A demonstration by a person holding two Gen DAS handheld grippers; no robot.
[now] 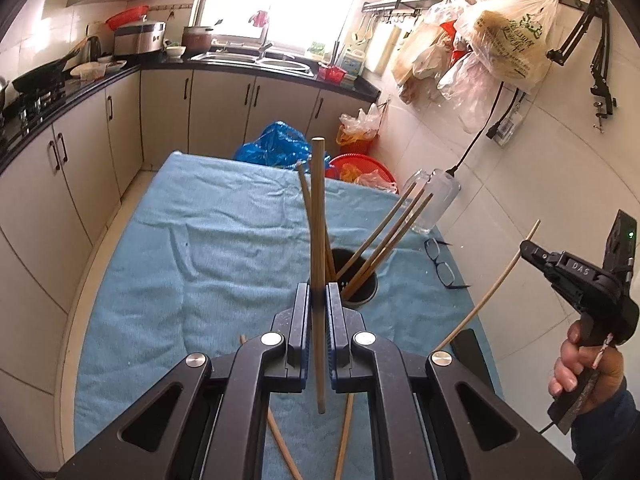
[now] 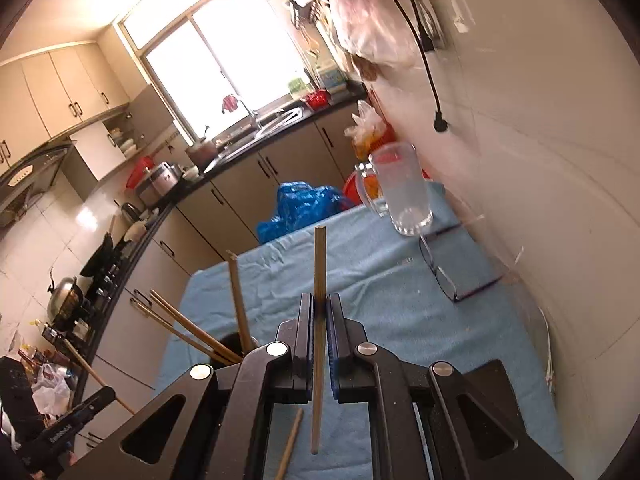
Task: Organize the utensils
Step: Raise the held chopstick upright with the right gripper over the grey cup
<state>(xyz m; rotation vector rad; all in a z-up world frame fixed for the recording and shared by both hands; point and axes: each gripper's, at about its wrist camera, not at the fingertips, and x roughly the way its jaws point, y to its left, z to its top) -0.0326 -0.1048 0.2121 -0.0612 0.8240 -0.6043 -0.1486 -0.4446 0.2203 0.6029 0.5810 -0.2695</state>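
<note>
Our left gripper (image 1: 319, 300) pinches one upright chopstick (image 1: 318, 240) just near of the black holder (image 1: 362, 280) on the blue-clothed desk (image 1: 200, 240). Our right gripper (image 2: 320, 312) likewise clamps another chopstick (image 2: 319, 280), right of the holder.

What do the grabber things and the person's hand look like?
Both grippers are black, with straight flat fingers lined in blue and round silver bolts at the joints: the left gripper and the right gripper. From the side, the right one has a pistol-style handle, white lettering, a small green light and a thin black cable. The right hand is bare, with a dark blue sleeve.
</note>
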